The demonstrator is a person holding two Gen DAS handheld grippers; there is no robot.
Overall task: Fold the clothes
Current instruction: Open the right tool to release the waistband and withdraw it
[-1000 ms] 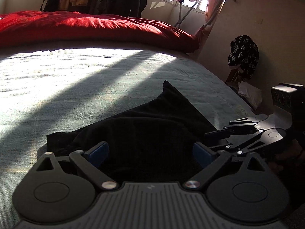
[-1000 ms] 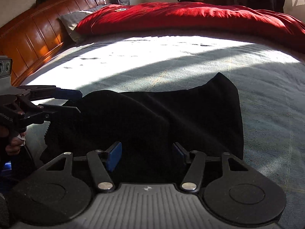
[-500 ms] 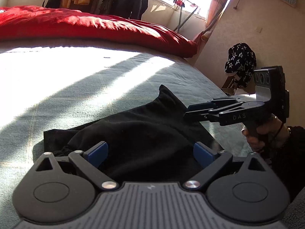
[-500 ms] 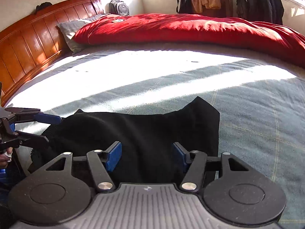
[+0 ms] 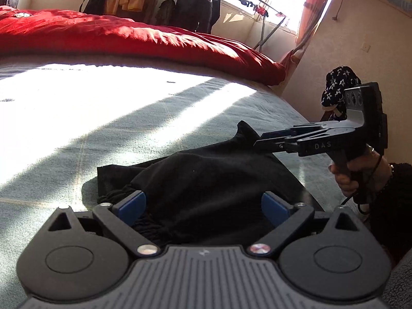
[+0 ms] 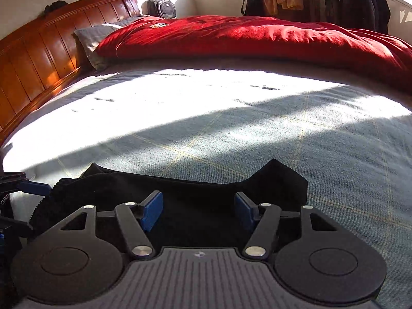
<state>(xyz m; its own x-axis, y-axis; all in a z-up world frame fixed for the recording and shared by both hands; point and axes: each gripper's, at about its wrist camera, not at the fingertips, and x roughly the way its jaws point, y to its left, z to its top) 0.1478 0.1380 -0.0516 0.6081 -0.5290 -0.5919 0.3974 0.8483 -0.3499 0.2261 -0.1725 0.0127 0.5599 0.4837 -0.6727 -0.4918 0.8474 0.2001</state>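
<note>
A black garment [image 5: 206, 175] lies bunched near the front edge of the grey-blue bedspread [image 5: 77, 134]. One corner of it sticks up at the far right. My left gripper [image 5: 203, 203] hovers over its near edge, open, blue pads wide apart and gripping nothing. In the left wrist view my right gripper [image 5: 260, 143] is held in a hand at the right, tips above the garment's raised corner. In the right wrist view the right gripper [image 6: 198, 207] has its jaws opening above the garment [image 6: 278, 180], pads clear of the cloth. The left gripper [image 6: 33, 188] shows at the far left.
A red duvet [image 6: 257, 38] lies across the far side of the bed, with a grey pillow [image 6: 90, 38] and a wooden headboard [image 6: 38, 59] to the left. A clothes rack with dark jackets [image 5: 195, 7] stands by the window. A star-patterned cloth [image 5: 337, 87] hangs by the right wall.
Both grippers have lifted and drawn back from the black garment. The right gripper has risen from the garment's right edge to above its raised corner. The garment lies still.
</note>
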